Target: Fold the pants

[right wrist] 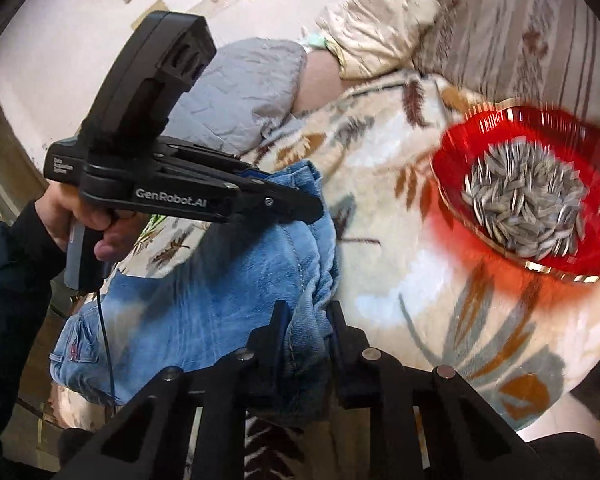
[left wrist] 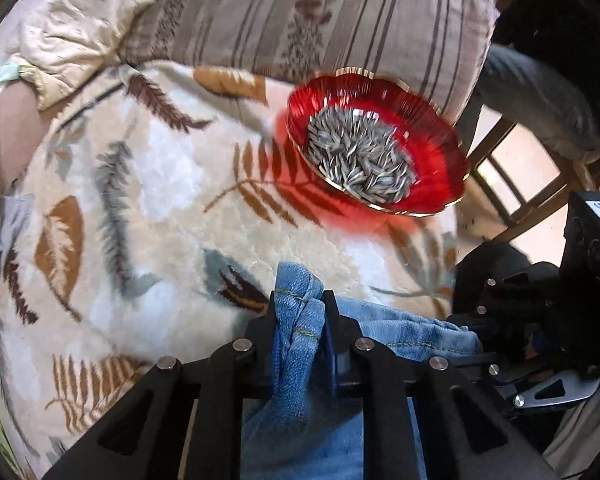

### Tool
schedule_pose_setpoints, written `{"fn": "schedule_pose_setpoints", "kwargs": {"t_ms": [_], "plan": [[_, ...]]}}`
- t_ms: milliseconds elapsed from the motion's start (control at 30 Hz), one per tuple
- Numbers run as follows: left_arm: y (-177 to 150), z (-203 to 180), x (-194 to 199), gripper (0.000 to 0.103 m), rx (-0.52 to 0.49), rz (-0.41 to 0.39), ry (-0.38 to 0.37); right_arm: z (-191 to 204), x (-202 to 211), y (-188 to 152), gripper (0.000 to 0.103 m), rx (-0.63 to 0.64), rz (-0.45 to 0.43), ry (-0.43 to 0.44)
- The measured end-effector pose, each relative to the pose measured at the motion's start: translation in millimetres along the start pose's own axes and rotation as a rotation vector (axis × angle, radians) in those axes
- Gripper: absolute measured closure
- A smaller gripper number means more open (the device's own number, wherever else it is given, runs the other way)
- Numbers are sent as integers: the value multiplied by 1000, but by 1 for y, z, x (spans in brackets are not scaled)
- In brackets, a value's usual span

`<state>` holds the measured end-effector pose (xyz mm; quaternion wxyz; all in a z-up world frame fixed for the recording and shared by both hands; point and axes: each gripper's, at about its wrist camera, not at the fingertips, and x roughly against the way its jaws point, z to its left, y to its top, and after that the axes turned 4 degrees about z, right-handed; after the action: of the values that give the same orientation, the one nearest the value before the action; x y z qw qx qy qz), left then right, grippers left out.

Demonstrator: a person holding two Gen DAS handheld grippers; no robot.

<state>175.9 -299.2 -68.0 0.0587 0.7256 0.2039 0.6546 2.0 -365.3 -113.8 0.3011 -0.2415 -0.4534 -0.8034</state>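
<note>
Mid-fold: pants (right wrist: pixel 220 280) bunched on the leaf-print blanket (left wrist: pixel 160 200), just short of the red bowl (left wrist: pixel 440 168). Left claw (left wrist: pixel 300 312) clamped on a denim hem, right claw (right wrist: pixel 306 320) clamped on another edge. Flattening and final folds still outstanding.

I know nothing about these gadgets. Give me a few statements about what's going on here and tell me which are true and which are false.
1. Both grippers are clamped on denim. True: the left gripper and the right gripper each pinch the blue jeans.
2. The red bowl is empty. False: it holds striped sunflower seeds.
3. The jeans lie on a bare wooden table. False: under them is a fleecy blanket with a leaf pattern.
4. The bowl sits on that blanket. True.
5. A striped cushion lies behind the bowl. True.
</note>
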Motion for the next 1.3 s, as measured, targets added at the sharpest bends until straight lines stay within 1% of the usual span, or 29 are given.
{"fn": "schedule_pose_setpoints", "kwargs": {"t_ms": [167, 200, 300, 433, 567, 733, 800, 867, 900, 1000, 1033, 1067, 1100, 1133, 1167, 1200, 1233, 1267, 1300], "plan": [[-29, -1, 44, 85, 51, -87, -17, 36, 23, 2, 83, 69, -63, -14], [-33, -3, 50, 85, 58, -104, -19, 48, 26, 2, 83, 89, -76, -16], [-60, 0, 78, 85, 90, -167, -21, 79, 34, 3, 84, 147, -100, -14], [-93, 10, 99, 85, 139, -208, -11, 126, 32, -1, 84, 242, -122, -12], [-136, 34, 99, 83, 229, -191, 9, 168, 8, -10, 84, 312, -95, 4], [-194, 70, 72, 82, 361, -111, 31, 210, -51, -37, 84, 379, 8, 21], [-216, 82, 57, 79, 422, -82, 35, 222, -77, -51, 84, 404, 52, 23], [-234, 89, 50, 72, 467, -74, 41, 228, -94, -64, 84, 431, 82, 17], [-241, 90, 49, 70, 484, -81, 40, 233, -104, -72, 84, 451, 98, 10], [-258, 91, 62, 64, 525, -137, 31, 242, -112, -84, 84, 512, 96, -11], [-261, 91, 69, 57, 534, -151, 44, 244, -113, -85, 84, 524, 98, -16], [-264, 91, 77, 41, 551, -161, 69, 245, -113, -85, 84, 533, 96, -22], [-268, 92, 84, 33, 569, -170, 89, 247, -113, -85, 81, 536, 101, -24], [-273, 93, 96, 23, 601, -194, 114, 249, -114, -85, 80, 541, 115, -19], [-278, 94, 105, 21, 623, -217, 127, 250, -113, -84, 80, 546, 119, -14], [-286, 94, 120, 20, 655, -250, 144, 254, -113, -83, 72, 552, 124, -8], [-292, 94, 130, 17, 678, -270, 160, 256, -111, -83, 53, 562, 131, 6], [-301, 92, 143, 16, 708, -296, 182, 260, -112, -81, 38, 571, 133, 17], [-308, 90, 153, 16, 725, -315, 193, 265, -109, -81, 19, 582, 124, 26]]}}
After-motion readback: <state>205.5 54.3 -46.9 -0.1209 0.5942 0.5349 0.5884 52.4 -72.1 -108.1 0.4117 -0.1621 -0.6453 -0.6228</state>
